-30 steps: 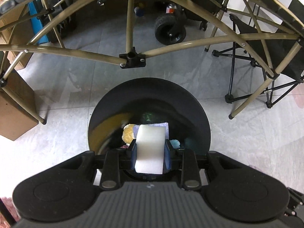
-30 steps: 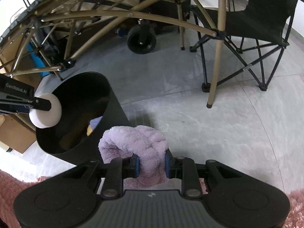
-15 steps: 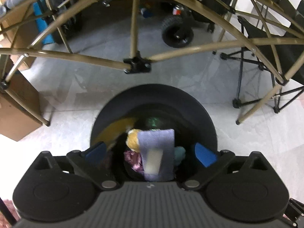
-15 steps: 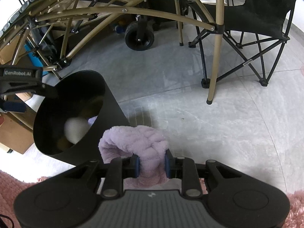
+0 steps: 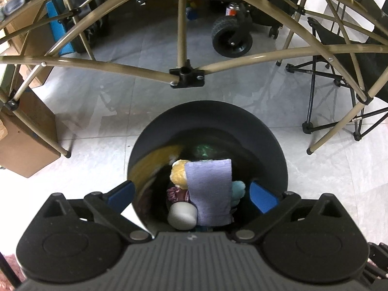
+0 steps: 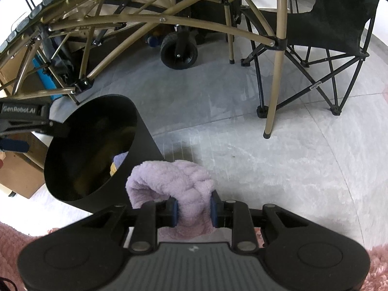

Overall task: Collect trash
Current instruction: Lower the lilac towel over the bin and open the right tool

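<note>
Right gripper (image 6: pixel 193 211) is clamped on a lilac fluffy cloth (image 6: pixel 174 181), held just right of and nearer than the black bin (image 6: pixel 145 135); the bin mouth lies up and to the left of it, so the coming drop looks like a short carry leftward over the rim. Left gripper (image 5: pixel 191 194) hangs directly over the bin (image 5: pixel 266 131), its jaws having just been opening and now wide apart with nothing between them. Inside the bin lie a white puck (image 5: pixel 182 215) at the near side, a purple cloth strip (image 5: pixel 209 191) with its long axis running near to far, a yellow fluffy lump (image 5: pixel 178 175), a teal piece (image 5: pixel 238 189) and something dark red.
</note>
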Motion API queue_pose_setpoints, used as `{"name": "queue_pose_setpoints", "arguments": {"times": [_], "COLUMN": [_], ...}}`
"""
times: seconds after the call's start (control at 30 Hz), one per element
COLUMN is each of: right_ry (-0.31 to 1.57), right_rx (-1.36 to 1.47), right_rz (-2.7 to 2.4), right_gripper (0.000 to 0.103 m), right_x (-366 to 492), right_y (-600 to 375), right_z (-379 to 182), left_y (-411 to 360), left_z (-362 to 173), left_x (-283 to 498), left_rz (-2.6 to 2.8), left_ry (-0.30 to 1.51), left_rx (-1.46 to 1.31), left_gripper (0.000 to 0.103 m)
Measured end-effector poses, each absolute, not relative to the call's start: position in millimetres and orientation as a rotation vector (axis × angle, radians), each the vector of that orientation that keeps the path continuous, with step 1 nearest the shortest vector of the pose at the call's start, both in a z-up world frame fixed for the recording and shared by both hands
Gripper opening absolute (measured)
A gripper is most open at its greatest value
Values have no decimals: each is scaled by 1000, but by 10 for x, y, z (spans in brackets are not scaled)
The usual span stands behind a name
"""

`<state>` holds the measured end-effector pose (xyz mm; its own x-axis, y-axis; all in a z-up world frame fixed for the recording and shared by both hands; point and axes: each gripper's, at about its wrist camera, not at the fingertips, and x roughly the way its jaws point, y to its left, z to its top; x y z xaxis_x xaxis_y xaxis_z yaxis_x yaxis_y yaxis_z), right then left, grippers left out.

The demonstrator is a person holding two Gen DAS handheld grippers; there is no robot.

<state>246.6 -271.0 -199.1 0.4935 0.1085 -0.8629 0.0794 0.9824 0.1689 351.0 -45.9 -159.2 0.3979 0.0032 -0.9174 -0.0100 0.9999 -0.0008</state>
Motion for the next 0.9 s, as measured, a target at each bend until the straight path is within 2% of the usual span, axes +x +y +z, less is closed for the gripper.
{"name": "queue_pose_setpoints", "arguments": {"times": [0.5, 0.9], "right_ry": [908, 862], "right_rx": [148, 36], "right_rz": [29, 138], "right_gripper": [24, 24], "right_x": [2536, 2859], "right_y": [-2510, -1873], "right_z": [-1588, -1365], "left_y": [-121, 420], "left_z": [-1414, -1402], "left_x": [3318, 3189], "left_rz": [34, 100], "left_ry": [1104, 1097], "left_rx": [-23, -81], "left_gripper": [103, 103]}}
